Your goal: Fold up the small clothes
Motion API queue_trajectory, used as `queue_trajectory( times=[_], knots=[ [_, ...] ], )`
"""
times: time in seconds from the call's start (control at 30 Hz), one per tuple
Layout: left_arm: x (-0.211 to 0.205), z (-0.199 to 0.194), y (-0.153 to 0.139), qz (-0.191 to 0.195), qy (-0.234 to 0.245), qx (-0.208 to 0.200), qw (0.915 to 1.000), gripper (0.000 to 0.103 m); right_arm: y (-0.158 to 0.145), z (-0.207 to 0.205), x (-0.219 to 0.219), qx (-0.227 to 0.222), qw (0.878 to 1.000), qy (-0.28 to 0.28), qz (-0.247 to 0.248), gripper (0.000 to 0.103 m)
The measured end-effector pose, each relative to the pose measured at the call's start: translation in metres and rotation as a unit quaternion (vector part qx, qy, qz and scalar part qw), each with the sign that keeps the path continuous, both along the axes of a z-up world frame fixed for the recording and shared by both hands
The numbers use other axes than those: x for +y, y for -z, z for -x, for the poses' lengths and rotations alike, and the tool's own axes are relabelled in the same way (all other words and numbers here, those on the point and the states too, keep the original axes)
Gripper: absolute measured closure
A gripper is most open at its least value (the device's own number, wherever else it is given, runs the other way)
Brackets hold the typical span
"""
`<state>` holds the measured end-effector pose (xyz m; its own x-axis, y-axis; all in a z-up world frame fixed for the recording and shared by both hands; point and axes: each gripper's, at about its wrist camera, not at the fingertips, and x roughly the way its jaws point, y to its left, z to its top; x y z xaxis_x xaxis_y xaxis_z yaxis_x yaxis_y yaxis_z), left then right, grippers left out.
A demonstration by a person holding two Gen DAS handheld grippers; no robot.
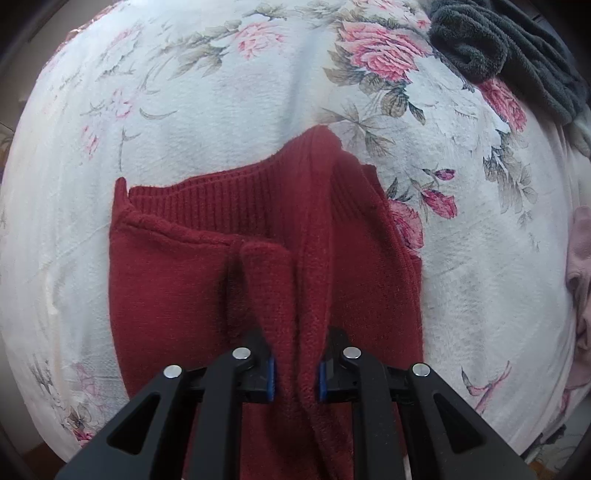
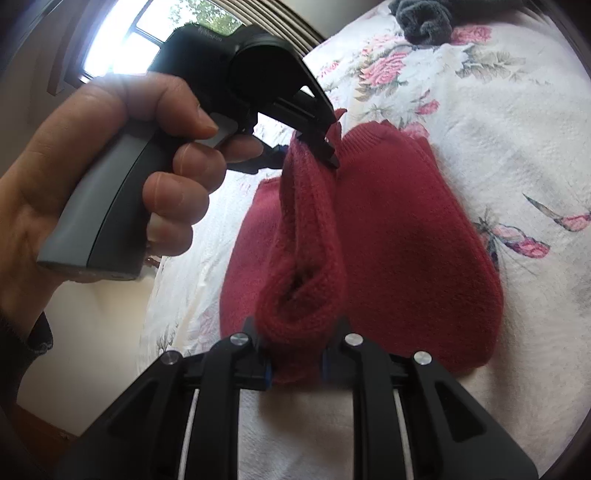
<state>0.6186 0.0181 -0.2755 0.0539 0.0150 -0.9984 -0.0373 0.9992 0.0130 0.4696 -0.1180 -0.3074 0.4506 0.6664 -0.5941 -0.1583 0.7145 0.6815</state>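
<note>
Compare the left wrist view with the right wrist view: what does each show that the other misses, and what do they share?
Only the left wrist view shows the ribbed hem of the red knit garment and a pink cloth at the right edge. Only the right wrist view shows the person's hand squeezing the left gripper, plus a window. Both show the garment pinched between gripper fingers, the right gripper included, on a floral blanket with a dark grey cloth at its far end.
</note>
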Motion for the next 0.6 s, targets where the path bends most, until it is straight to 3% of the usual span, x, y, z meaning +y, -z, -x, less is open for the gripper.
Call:
queue_trajectory(
  times=[0.4, 0.6],
  knots=[
    [-0.021, 0.009, -0.012, -0.042, -0.013, -0.030, 0.9986, 0.087, 0.002, 0.004, -0.018, 0.024, 0.999, -0.013, -0.031, 0.088],
    [-0.028, 0.010, -0.002, -0.038, -0.024, -0.036, 0.9983, 0.086, 0.008, 0.002, -0.026, 0.038, 0.999, -0.009, -0.029, 0.088]
  ],
)
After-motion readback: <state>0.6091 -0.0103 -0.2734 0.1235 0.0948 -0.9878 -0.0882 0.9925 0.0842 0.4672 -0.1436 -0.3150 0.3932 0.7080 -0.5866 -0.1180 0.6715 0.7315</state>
